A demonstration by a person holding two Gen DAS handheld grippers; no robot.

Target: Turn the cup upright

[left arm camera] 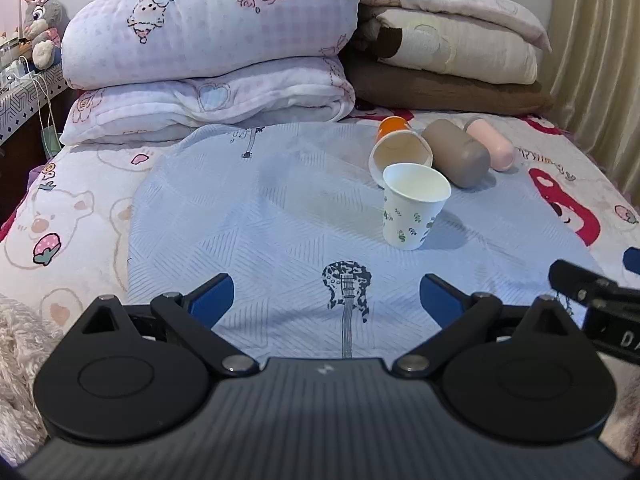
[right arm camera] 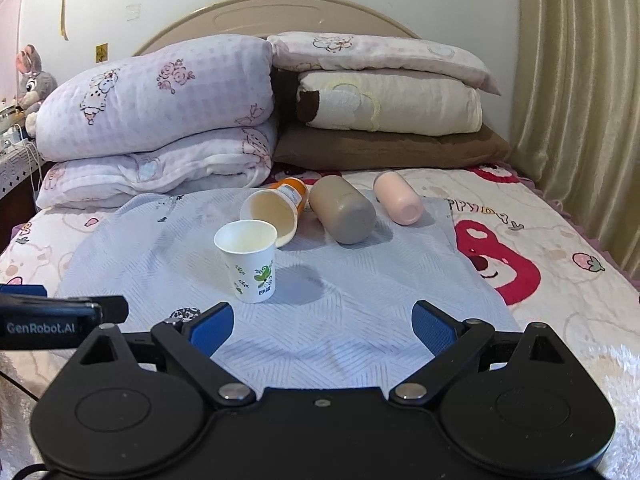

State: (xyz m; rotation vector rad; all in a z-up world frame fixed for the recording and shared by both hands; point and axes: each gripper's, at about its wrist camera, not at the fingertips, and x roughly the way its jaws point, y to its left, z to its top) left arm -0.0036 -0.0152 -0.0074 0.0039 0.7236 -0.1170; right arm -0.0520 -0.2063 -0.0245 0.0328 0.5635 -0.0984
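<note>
A white paper cup with green leaf print (left arm camera: 414, 210) (right arm camera: 249, 260) stands upright on the light blue cloth (left arm camera: 280, 208) (right arm camera: 340, 292). Behind it a second paper cup (left arm camera: 400, 152) (right arm camera: 270, 212) lies on its side, mouth toward me. A taupe cup (left arm camera: 458, 152) (right arm camera: 344, 212) and a pink cup (left arm camera: 492, 144) (right arm camera: 398, 198) lie on their sides. An orange bottle (left arm camera: 392, 124) (right arm camera: 294, 190) lies behind the tipped paper cup. My left gripper (left arm camera: 326, 298) is open and empty, short of the cups. My right gripper (right arm camera: 323, 322) is open and empty, to the right of the upright cup.
Folded pink quilts (left arm camera: 208, 40) (right arm camera: 160, 120) and stacked pillows (left arm camera: 448, 52) (right arm camera: 384, 104) fill the head of the bed. A curtain (right arm camera: 580, 100) hangs at the right. A plush toy (left arm camera: 40, 20) sits on a side table at the left.
</note>
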